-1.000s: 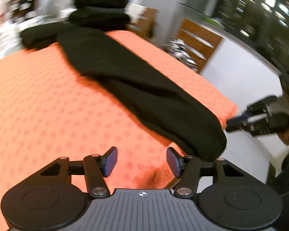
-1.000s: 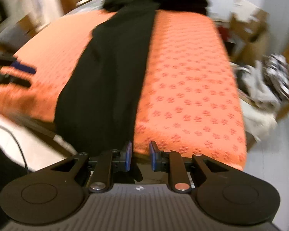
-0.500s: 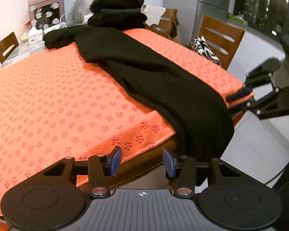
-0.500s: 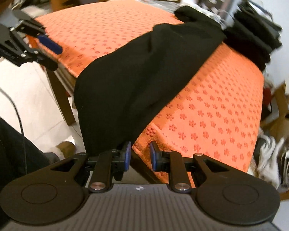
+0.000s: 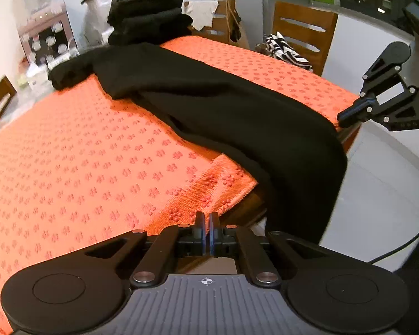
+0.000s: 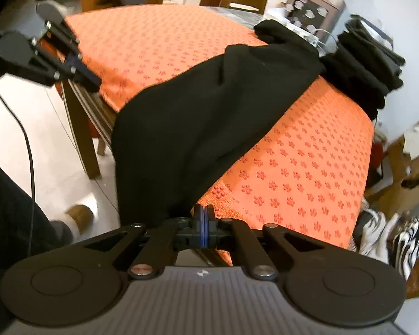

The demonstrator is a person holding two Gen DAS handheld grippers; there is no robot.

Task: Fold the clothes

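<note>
Where floor shows, right wrist only: brown shoe [image 6: 79,214] beside black garment [image 6: 209,106].

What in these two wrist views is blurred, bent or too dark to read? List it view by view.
Left wrist view: fisheye bends the orange tablecloth into a dome; the black garment is nearly featureless, its folds barely readable; corners vignette black. Right wrist view: same bowing; motion smear on the floor and slipper at lower left; the folded stack is soft at its edges.
</note>
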